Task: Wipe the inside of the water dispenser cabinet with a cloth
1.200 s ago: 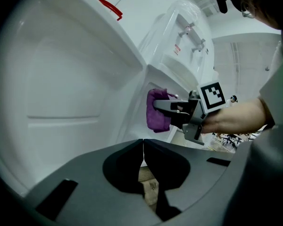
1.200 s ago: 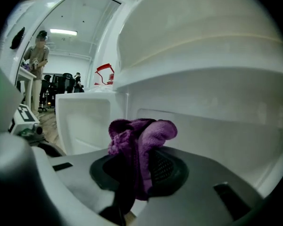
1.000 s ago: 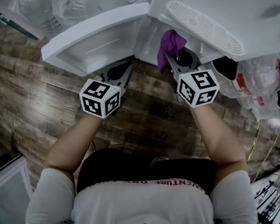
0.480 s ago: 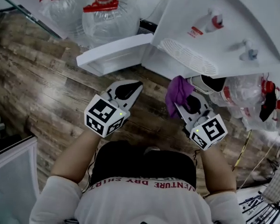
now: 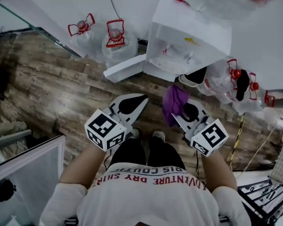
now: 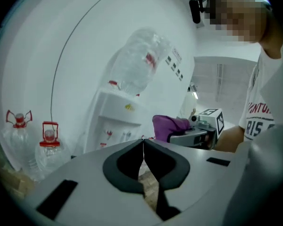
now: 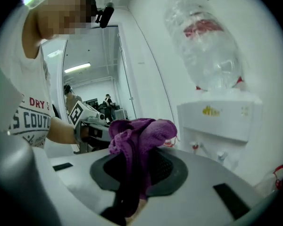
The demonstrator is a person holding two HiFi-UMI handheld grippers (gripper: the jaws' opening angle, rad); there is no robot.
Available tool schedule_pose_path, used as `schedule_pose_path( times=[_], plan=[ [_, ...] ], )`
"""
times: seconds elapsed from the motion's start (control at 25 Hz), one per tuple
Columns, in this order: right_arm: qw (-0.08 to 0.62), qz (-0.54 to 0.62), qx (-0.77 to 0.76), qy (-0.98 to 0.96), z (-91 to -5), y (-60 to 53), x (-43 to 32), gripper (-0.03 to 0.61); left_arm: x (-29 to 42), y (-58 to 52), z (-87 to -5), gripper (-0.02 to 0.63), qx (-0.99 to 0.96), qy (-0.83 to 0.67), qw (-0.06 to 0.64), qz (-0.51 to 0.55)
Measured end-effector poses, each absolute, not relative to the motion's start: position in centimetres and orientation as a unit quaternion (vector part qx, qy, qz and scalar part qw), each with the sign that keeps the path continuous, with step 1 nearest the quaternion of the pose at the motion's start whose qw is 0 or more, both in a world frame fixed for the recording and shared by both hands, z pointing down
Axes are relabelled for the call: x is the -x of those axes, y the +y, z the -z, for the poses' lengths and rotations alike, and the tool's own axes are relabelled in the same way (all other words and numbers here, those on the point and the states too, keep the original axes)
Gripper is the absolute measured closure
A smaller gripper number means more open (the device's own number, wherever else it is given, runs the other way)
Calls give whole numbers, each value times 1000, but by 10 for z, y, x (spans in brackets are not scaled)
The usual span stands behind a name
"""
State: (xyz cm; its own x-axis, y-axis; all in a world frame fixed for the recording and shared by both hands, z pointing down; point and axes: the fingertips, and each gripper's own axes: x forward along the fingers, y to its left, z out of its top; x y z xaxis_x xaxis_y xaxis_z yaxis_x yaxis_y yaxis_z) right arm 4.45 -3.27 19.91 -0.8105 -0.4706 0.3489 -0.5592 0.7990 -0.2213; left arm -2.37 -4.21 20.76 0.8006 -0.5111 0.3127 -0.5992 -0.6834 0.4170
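The white water dispenser (image 5: 188,36) stands against the wall with an upturned bottle (image 6: 139,60) on top and its lower cabinet door (image 5: 125,68) swung open to the left. My right gripper (image 5: 177,112) is shut on a purple cloth (image 5: 173,102), held in the air in front of the dispenser and apart from it. In the right gripper view the cloth (image 7: 139,135) bunches over the jaws. My left gripper (image 5: 134,105) is shut with nothing in it, level with the right one. The cabinet's inside is hidden from here.
Two empty water jugs with red handles (image 5: 115,36) stand on the wooden floor left of the dispenser. More bottles and bags (image 5: 233,86) crowd its right side. A glass-fronted unit (image 5: 23,168) sits at lower left, a wire rack (image 5: 269,197) at lower right.
The person has risen and stepped back from the cabinet. Both grippers have come away from the opening, the right one still carrying the cloth. The dispenser now looks smaller and farther off.
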Motion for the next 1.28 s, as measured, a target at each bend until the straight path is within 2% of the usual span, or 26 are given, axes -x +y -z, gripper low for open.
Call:
schedule_pose_path(
  times=[0.12, 0.28, 0.6, 0.92, 1.12, 1.28],
  plan=[
    [105, -162, -292, -937, -116, -16, -40, 489, 27, -28, -120, 586, -919, -290, 259, -64],
    [74, -135, -314, -937, -27, 5, -43, 488, 26, -9, -34, 586, -936, -266, 225, -53],
    [-15, -96, -352, -931, 84, 45, -47, 488, 24, 34, 62, 586, -964, -213, 159, -25],
    [-40, -84, -345, -934, 115, 77, -65, 488, 15, 66, 103, 586, -963, -244, 117, -15],
    [-49, -87, -331, -938, 116, 102, -91, 488, -14, 91, 111, 586, -959, -259, 113, -17],
    [-47, -88, -325, -940, 112, 124, -113, 488, -39, 113, 114, 586, -958, -272, 81, -32]
  ],
)
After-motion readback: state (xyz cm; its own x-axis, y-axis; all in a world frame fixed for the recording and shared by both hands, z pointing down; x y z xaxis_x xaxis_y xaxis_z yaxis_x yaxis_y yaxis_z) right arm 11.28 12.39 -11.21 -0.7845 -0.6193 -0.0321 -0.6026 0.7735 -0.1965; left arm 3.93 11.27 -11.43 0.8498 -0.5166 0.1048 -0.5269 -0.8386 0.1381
